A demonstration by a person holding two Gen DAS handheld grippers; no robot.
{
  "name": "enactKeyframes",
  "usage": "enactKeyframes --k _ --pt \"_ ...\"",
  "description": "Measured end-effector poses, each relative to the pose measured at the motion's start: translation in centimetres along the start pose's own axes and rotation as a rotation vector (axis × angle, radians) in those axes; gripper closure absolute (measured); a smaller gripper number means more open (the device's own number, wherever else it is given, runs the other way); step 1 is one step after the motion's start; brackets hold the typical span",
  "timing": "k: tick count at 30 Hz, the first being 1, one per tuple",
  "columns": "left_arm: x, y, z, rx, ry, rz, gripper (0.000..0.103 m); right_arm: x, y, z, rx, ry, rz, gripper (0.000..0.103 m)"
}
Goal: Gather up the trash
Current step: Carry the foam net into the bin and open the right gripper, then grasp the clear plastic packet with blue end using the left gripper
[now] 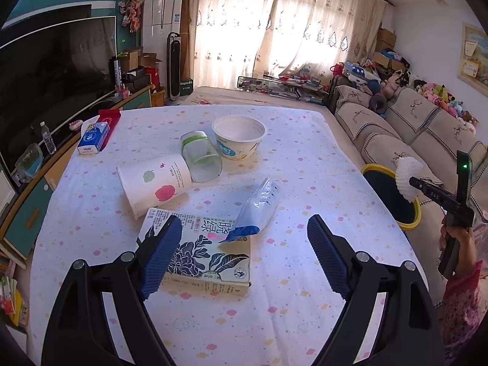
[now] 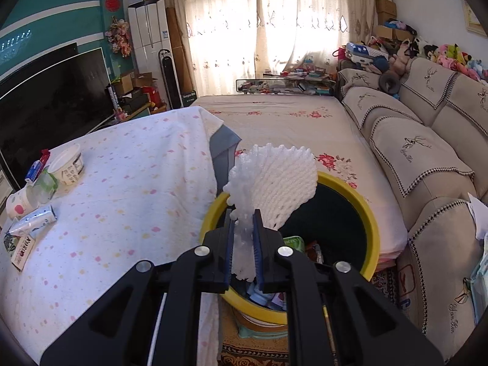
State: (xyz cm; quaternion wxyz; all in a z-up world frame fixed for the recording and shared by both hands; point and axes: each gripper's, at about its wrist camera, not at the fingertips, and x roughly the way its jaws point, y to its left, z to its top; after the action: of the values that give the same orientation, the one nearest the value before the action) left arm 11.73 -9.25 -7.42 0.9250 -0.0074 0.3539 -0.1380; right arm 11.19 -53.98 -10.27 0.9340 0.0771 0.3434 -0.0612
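At the far left edge of the table (image 1: pixel 305 140), which wears a white cloth dotted in pastel colours, a blue-and-white tissue pack (image 1: pixel 93 135) lies against a red box (image 1: pixel 110 122). Nearer the middle, a white paper cup (image 1: pixel 155 183) printed with leaves lies on its side, touching a clear plastic cup (image 1: pixel 201 157) with a green band, also tipped over. Just beyond them stands an upright white yogurt tub (image 1: pixel 238 138), empty as far as its inside shows.

On the near side of the table the left gripper (image 1: pixel 244 250) hangs with its blue-padded jaws spread wide and nothing between the pads. Beneath it lies a cream book (image 1: pixel 210 256) with a dark floral cover, and a crumpled clear-and-blue plastic wrapper (image 1: pixel 257 206) rests partly on the book's right corner.

To the right, off the table's edge, a yellow-rimmed trash bin (image 2: pixel 370 213) stands on the floor between the table and a beige sofa (image 2: pixel 427 158); bottles and packets already lie inside it. The right gripper (image 2: pixel 243 244) is clenched on the lower end of a white foam fruit net (image 2: pixel 274 183), whose broad meshed part fans out above the fingers, over the near-left rim of the bin. In the left wrist view, a hand (image 1: pixel 457 238) in a pink patterned sleeve holds that gripper's handle.
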Motion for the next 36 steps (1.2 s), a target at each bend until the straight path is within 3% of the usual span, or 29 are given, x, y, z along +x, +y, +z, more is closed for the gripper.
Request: enactKeyframes --k 9,14,30,36 --pt "0.9 -0.4 -0.1 0.01 0.022 0.002 0.019 3.3 -1.3 -0.8 0.03 0.065 -0.033 0.087" --pt "1.4 -0.4 -0.2 0.009 0.032 0.002 0.019 3.3 -1.1 -0.9 0.031 0.057 -0.034 0.071" --pt "5.7 -0.5 1.4 0.081 0.081 0.013 0.016 2.9 0.1 -1.1 0.013 0.058 -0.015 0.066" --pt "8.8 -0.9 2.3 0.116 0.152 -0.037 0.016 3.3 0.2 -1.0 0.018 0.066 -0.004 0.066"
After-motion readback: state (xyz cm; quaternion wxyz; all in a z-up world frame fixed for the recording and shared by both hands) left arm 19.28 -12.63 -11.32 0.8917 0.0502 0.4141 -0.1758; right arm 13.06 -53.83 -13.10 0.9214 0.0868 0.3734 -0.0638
